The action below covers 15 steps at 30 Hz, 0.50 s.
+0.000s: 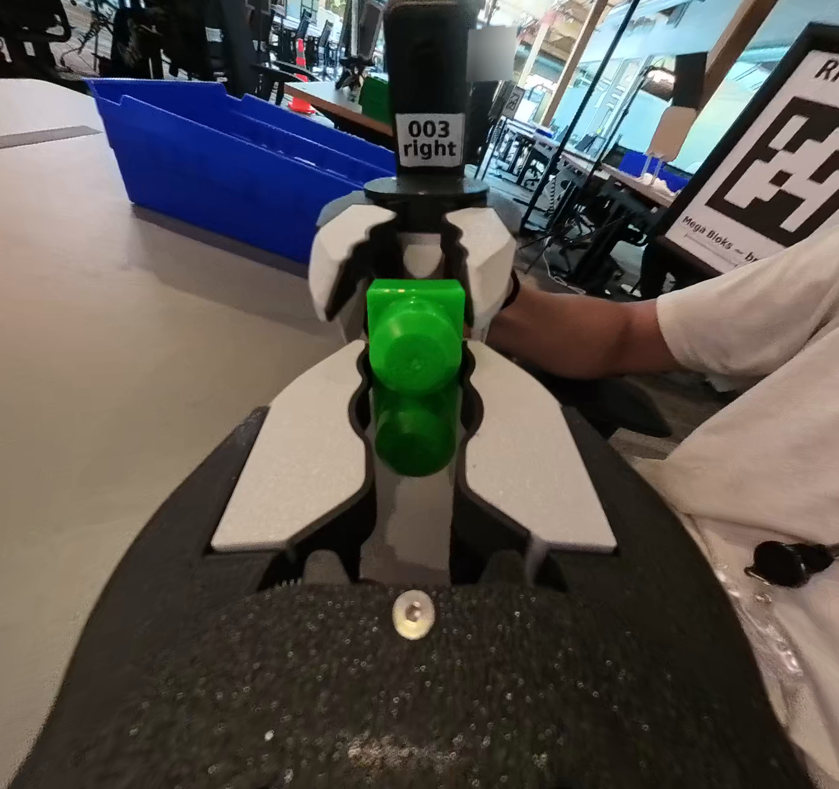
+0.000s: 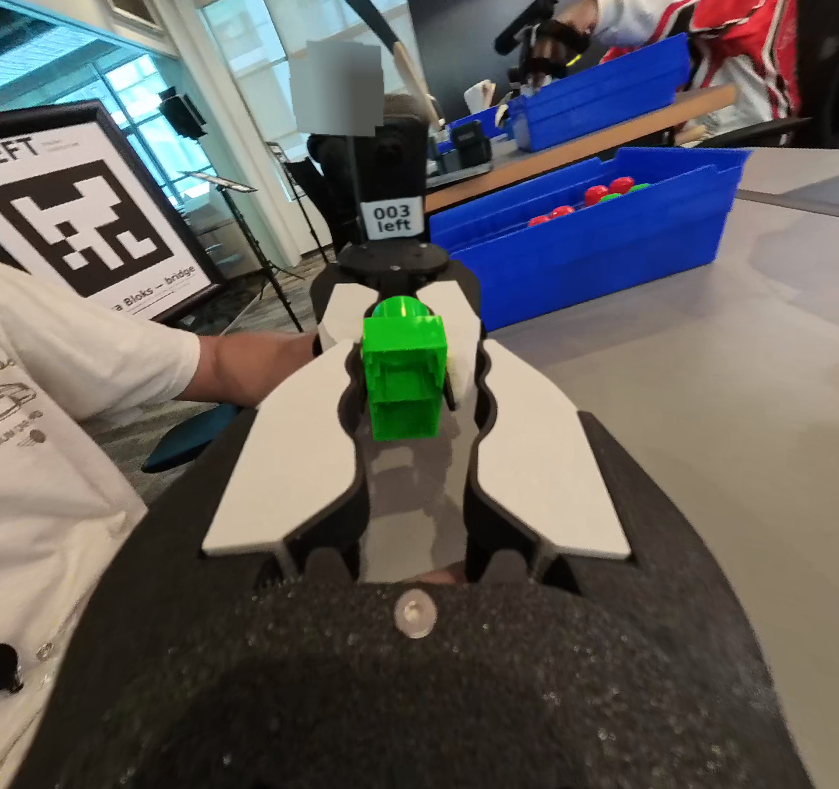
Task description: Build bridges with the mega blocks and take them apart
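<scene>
Green plastic stud-topped mega block [image 1: 415,374] clamped between left gripper [image 1: 414,385] and facing right gripper [image 2: 399,385], both closed on it above the grey table [image 1: 136,313].

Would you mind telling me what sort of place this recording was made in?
Probably an open-plan lab or office workspace set up for data collection: a large framed marker sign stands beside the grey table, blue bins of toy blocks sit on tables, and desks and chairs fill the background.

White-faced fingers [image 1: 313,444] on black gripper [image 1: 413,404] bodies, silver screw [image 1: 413,621]; white short sleeve [image 1: 744,308]
</scene>
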Motion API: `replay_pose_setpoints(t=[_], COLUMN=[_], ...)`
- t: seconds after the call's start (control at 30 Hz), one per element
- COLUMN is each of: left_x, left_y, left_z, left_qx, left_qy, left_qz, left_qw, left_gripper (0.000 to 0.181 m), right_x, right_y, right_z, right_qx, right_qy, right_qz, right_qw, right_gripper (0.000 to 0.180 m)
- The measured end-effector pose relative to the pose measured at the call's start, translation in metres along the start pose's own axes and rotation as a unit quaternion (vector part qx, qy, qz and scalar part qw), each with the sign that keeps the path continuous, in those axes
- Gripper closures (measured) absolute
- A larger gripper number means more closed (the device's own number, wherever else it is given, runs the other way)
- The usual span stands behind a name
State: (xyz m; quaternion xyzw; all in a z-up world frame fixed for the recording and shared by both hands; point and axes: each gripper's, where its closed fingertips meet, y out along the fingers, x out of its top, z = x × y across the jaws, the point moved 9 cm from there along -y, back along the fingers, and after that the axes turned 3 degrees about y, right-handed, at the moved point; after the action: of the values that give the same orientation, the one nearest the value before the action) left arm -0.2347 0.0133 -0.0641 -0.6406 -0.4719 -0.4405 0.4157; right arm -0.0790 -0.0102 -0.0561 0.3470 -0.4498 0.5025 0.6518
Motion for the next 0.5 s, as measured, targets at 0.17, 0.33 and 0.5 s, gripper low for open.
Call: replay_pose_setpoints(t=[0.17, 0.33, 0.5], left_x=[-0.003, -0.005, -0.004], left_y=[0.0, -0.001, -0.015], left_z=[-0.001, -0.003, -0.003], left_qx=[-0.017, 0.003, 0.084], left_qy=[-0.011, 0.007, 0.036], left_qz=[-0.003, 0.006, 0.004], left_qw=[1.0, 1.0, 0.996], left_gripper=[0.145, 0.145, 0.125], right_x=[-0.002, -0.003, 0.003], right_y=[0.004, 0.002, -0.015], right_z=[0.005, 0.005, 0.002], right_qx=[0.012, 0.016, -0.011], right_qy=[-0.021, -0.027, -0.028], right_qz=[0.006, 0.001, -0.024], right_qw=[1.0, 1.0, 0.999], right_gripper=[0.145, 0.146, 0.145])
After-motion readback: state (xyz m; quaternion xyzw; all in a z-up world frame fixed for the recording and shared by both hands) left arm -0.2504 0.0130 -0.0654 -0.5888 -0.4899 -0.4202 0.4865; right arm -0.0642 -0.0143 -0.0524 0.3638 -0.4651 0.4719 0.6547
